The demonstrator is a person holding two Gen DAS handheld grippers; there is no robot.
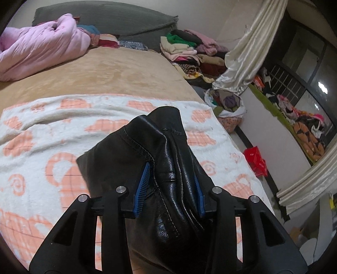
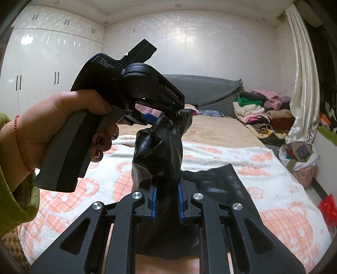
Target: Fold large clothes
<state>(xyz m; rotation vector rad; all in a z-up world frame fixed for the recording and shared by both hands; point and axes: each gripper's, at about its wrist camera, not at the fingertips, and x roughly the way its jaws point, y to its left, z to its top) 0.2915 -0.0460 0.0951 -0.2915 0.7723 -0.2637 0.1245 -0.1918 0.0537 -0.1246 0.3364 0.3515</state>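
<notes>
A black leather garment (image 1: 168, 147) hangs bunched above a white blanket with orange shapes (image 1: 63, 126) on the bed. My left gripper (image 1: 171, 175) is shut on a thick fold of it, with the blue pads pressing both sides. In the right wrist view my right gripper (image 2: 167, 187) is shut on a lower bunch of the same garment (image 2: 160, 147). A hand in a green sleeve holds the left gripper (image 2: 166, 118) just above, clamped on the garment's top end. One flat part of the leather (image 2: 221, 185) trails onto the blanket (image 2: 263, 168).
A pink quilt (image 1: 42, 46) and a grey headboard cushion (image 1: 105, 19) lie at the bed's far end. Folded clothes (image 1: 185, 48) are stacked at the far right corner. A cream curtain (image 1: 248, 46), a basket of clothes (image 1: 227, 105) and a red bag (image 1: 256, 160) stand right of the bed.
</notes>
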